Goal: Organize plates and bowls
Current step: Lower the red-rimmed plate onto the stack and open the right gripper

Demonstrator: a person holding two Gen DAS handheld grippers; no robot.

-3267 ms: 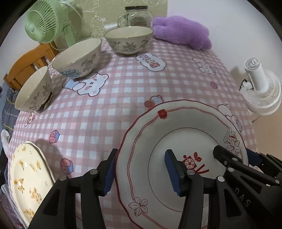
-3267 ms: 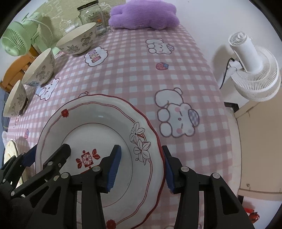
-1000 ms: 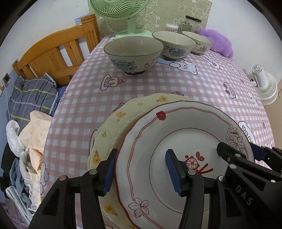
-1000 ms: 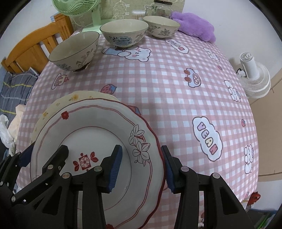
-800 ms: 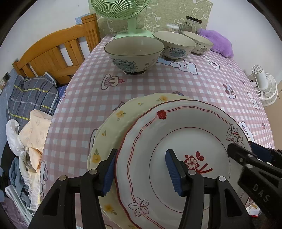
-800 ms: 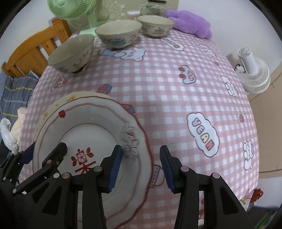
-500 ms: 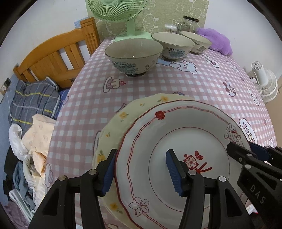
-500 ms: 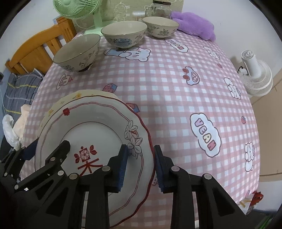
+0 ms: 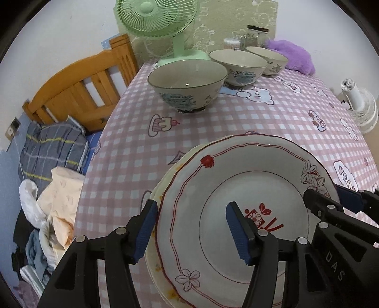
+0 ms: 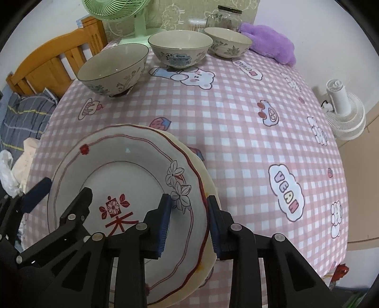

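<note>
A white plate with a red scalloped line point(image 9: 248, 184) point(image 10: 118, 170) lies on top of a cream plate point(image 9: 154, 265) point(image 10: 197, 158) at the near left of the pink checked table point(image 10: 236, 132). My left gripper point(image 9: 191, 229) straddles the stack's left rim. Its jaws are opening, and the outer pad stands just beside the rim. My right gripper point(image 10: 189, 222) is shut on the right rims of both plates. Three patterned bowls point(image 10: 113, 68) point(image 10: 180, 47) point(image 10: 228, 40) stand in a row at the far side.
Behind the bowls stand a green fan point(image 9: 180, 47), a glass jar point(image 10: 225, 16) and a purple plush point(image 10: 270, 45). A wooden bed frame point(image 9: 83, 90) and piled clothes point(image 9: 52, 151) lie off the table's left edge. On the floor at the right is a white fan point(image 10: 345, 116).
The red-lined plate came over the cream plate and now rests on it. My right gripper let go and closed narrower on both rims. My left jaws have spread a little.
</note>
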